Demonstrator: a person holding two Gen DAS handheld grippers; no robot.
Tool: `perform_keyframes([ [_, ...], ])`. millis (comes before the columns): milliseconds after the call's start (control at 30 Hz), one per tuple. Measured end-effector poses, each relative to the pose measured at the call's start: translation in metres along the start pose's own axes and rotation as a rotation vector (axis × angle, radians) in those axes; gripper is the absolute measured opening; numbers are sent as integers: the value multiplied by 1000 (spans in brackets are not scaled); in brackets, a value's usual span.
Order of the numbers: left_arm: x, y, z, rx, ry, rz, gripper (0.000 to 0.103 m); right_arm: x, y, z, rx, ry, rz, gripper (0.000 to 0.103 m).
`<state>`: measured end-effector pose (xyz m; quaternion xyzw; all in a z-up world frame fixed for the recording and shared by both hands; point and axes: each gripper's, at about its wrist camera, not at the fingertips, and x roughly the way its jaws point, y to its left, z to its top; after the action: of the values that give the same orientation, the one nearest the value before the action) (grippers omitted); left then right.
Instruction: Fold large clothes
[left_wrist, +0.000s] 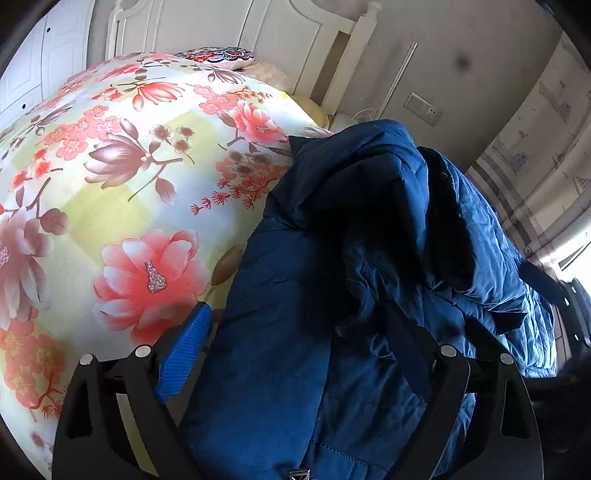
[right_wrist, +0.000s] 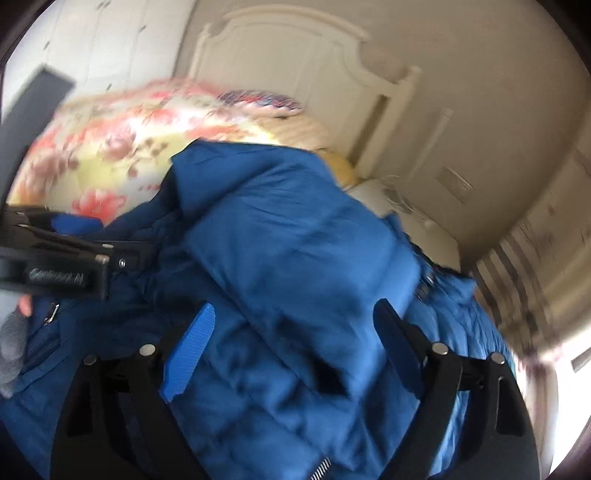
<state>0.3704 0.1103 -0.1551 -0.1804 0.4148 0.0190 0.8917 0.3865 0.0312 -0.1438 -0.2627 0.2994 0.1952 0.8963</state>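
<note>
The right wrist view is motion-blurred; the blue padded jacket (right_wrist: 295, 258) hides the bed beneath and runs off the bottom edge.

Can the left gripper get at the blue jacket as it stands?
Probably yes: the left gripper is open with the blue jacket bulging right between its fingers, nothing over it.
</note>
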Motion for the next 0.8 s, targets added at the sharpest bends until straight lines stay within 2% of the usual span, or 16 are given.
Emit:
perform_keyframes([
  [33, 0, 0, 0, -1, 0, -2, 88, 4, 2, 5, -8, 2, 9, 83],
  [100, -1, 0, 0, -2, 0, -6, 89, 13, -1, 14, 22, 15, 43, 70],
  [133, -1, 0, 0, -3, 0, -8, 89, 17, -8, 16, 42, 10, 67, 57],
  [167, -1, 1, 0, -4, 0, -11, 89, 12, -18, 17, 86, -15, 115, 38],
  [233, -1, 1, 0, -7, -1, -15, 89, -9, -43, 15, 222, -96, 180, 25],
  [333, 0, 0, 0, -5, 0, -11, 89, -63, -112, -17, 615, -309, 284, 20],
  [400, 0, -1, 0, -2, 0, -6, 89, -82, -154, -58, 876, -401, 315, 20],
  [433, 0, -1, 0, -1, 1, -5, 89, -85, -179, -93, 1066, -429, 327, 20],
  [467, 1, -2, 0, 0, 1, -2, 89, -83, -191, -114, 1163, -423, 325, 25],
  [500, 1, -2, 0, 1, 1, 0, 89, -76, -203, -141, 1259, -372, 299, 29],
  [567, 1, -3, 0, 2, 1, 2, 90, -56, -213, -175, 1347, -231, 254, 66],
  [633, 0, -3, 0, 2, 1, 1, 90, -39, -212, -203, 1429, -199, 333, 65],
  [800, 0, -1, 0, -7, -3, -15, 91, -36, -202, -193, 1346, -202, 309, 66],
])
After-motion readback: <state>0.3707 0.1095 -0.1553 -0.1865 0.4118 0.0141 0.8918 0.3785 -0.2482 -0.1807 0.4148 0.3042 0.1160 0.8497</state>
